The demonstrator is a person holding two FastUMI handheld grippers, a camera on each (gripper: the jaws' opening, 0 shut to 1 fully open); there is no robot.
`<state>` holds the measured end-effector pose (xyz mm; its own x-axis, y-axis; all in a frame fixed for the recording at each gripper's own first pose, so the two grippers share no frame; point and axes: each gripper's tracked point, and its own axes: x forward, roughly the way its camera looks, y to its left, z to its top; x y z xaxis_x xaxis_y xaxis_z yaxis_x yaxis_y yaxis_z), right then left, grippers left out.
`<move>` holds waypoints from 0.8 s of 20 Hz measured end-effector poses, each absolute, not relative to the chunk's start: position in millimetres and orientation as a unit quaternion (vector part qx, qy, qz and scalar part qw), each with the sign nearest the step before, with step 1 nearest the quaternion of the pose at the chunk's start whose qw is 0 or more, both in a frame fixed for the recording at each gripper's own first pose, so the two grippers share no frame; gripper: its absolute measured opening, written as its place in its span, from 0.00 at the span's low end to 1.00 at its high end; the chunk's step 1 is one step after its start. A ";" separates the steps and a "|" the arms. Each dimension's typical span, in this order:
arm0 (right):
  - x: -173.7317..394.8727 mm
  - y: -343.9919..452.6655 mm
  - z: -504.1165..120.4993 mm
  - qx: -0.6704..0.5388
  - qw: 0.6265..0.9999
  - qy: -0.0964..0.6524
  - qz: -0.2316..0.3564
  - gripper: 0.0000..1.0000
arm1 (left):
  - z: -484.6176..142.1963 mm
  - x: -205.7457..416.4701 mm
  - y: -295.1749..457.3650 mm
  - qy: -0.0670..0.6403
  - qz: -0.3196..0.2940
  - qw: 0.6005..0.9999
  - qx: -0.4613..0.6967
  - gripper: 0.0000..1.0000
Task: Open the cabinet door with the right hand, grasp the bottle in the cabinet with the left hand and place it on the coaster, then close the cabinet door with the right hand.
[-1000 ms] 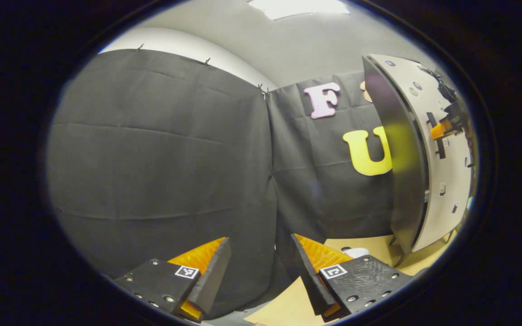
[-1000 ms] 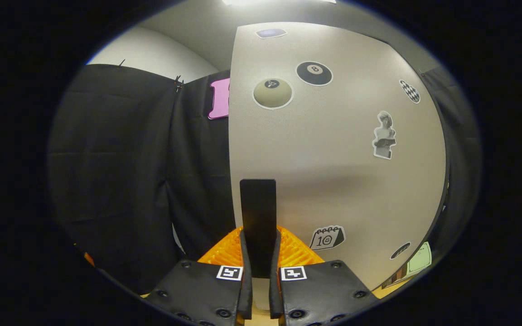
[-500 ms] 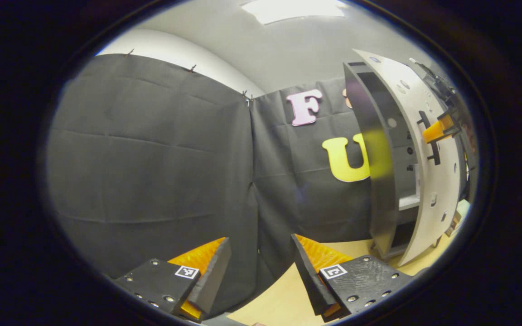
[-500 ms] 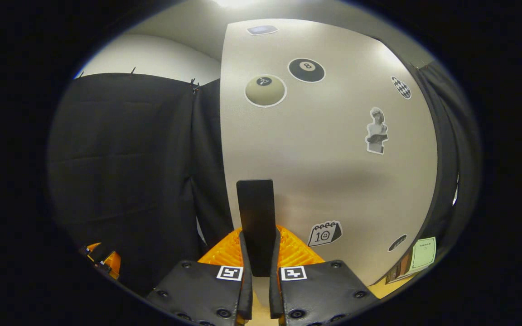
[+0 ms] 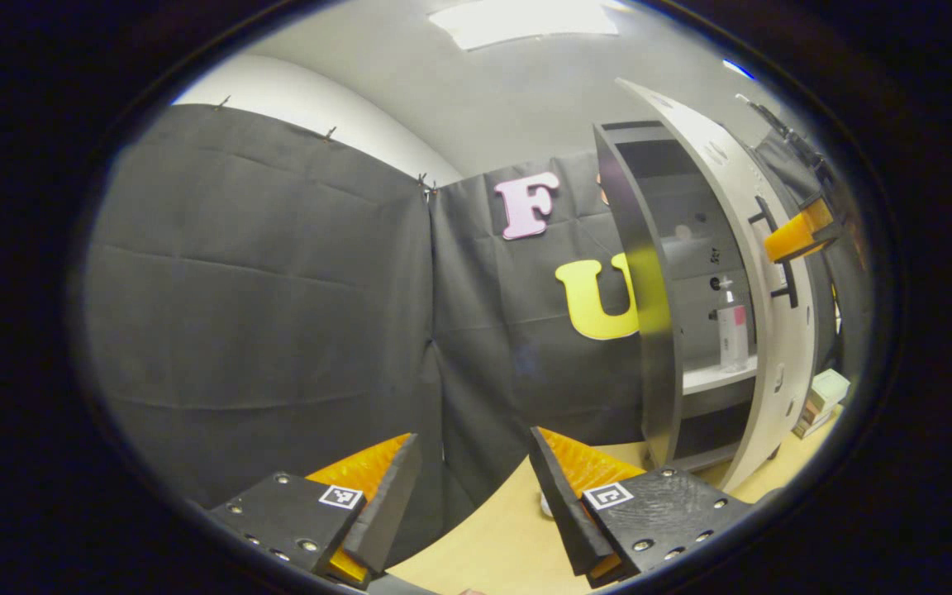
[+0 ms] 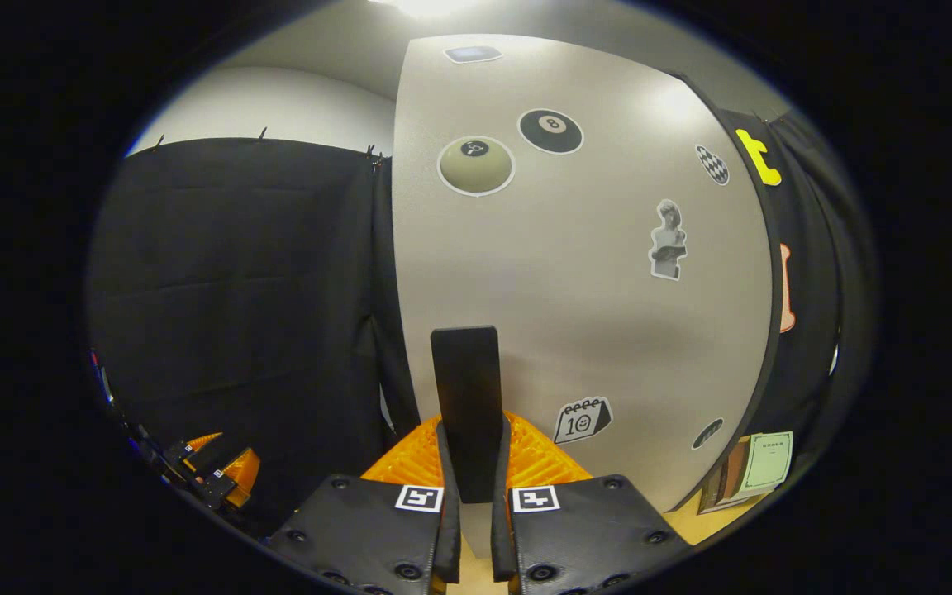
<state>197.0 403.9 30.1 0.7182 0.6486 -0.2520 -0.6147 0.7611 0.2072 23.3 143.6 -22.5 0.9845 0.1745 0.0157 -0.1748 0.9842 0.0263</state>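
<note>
Pale grey and dotted with stickers, the cabinet door [image 6: 575, 273] stands swung partly out from the cabinet [image 5: 649, 330], and the right gripper [image 6: 474, 463] has both fingers pressed on the door's dark upright handle [image 6: 466, 397], one on each side of the bar. In the left gripper view that same gripper appears far off at the outer face of the door, at the handle. Through the gap between the door's edge and the cabinet's dark side panel, the bottle [image 5: 730, 326] stands upright on a light shelf [image 5: 711, 376] inside the cabinet, clear-bodied with a pink label; a lower compartment lies beneath that shelf. The left gripper [image 5: 476, 496] hangs well in front of the cabinet and to its left, above the tan tabletop [image 5: 484, 549], its fingers spread wide with nothing between them. A small pale round thing, too hidden to name, shows on the tabletop just beside the left gripper's right finger. Past the cabinet's far side a few books [image 6: 753, 471] stand on the tabletop, close to the door's lower corner. In the right gripper view the left gripper shows low, away from the cabinet door's handle side.
</note>
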 end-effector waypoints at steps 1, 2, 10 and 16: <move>197.0 403.0 30.2 0.056 0.924 0.157 0.345 0.17 | -20.0 23.5 138.2 -0.008 0.085 0.996 0.015 0.80; 197.2 402.6 30.0 0.058 0.922 0.158 0.348 0.16 | -19.1 21.5 132.2 -0.009 0.081 0.997 0.017 0.80; 199.5 392.0 31.8 0.070 0.915 0.156 0.366 0.16 | -8.9 24.7 76.6 -0.017 0.044 0.999 0.020 0.81; 197.9 377.2 33.6 0.067 0.917 0.151 0.363 0.16 | -3.4 30.4 26.5 -0.022 0.006 1.000 0.013 0.80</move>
